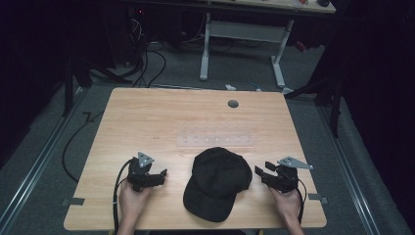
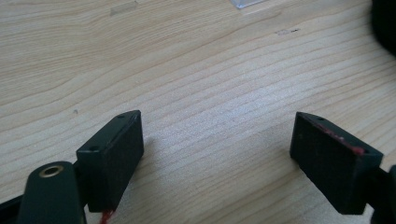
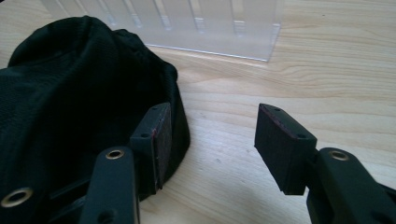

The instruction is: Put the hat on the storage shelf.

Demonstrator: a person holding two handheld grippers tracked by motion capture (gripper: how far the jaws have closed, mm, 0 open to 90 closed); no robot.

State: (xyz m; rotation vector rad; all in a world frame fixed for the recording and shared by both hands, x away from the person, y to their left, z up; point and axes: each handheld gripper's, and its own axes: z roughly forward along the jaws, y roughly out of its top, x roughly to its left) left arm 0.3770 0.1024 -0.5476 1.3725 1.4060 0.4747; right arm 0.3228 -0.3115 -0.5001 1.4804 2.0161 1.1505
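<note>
Cap (image 1: 217,182) is lying at lower centre on the surface (image 1: 161,117), flanked by left gripper (image 1: 157,176) and right gripper (image 1: 260,172), both gaping wide, empty; a grasp is probably being prepared.

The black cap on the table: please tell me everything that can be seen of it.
The black cap is a baseball cap of dark woven fabric. It lies crown up on the wooden table, near the person's edge, its brim toward that edge. Just behind it stands a clear plastic rack. The left claw and the right claw flank it, both open. In the right gripper view one jaw is close against its side; contact is uncertain.
</note>
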